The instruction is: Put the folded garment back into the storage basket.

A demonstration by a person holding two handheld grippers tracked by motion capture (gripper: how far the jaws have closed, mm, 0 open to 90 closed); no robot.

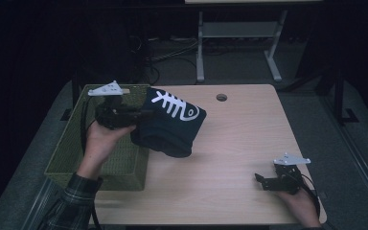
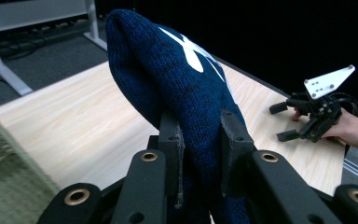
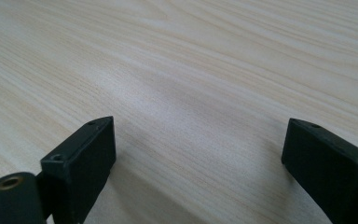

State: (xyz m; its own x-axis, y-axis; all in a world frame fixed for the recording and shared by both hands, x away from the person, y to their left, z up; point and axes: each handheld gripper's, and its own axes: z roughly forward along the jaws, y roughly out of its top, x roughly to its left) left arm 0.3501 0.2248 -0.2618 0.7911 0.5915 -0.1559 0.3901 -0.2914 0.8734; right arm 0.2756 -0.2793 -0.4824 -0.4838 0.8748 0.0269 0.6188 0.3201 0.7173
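Note:
A dark navy knitted garment (image 1: pixel 172 125) with a white fish-skeleton print hangs above the table's left part, beside the basket. My left gripper (image 1: pixel 143 116) is shut on its left edge and holds it off the tabletop. In the left gripper view the two jaws pinch a thick fold of the knit (image 2: pixel 168 74), with the left gripper (image 2: pixel 198 128) closed around it. My right gripper (image 1: pixel 261 182) rests low at the table's front right, open, with nothing between its jaws. The right gripper (image 3: pixel 200 144) view shows bare wood between the spread jaws.
A green woven basket (image 1: pixel 72 143) stands at the table's left edge, under my left hand. The light wooden table (image 1: pixel 239 139) has a round cable hole (image 1: pixel 221 97) near its far edge. A desk frame (image 1: pixel 239 33) stands on the floor behind.

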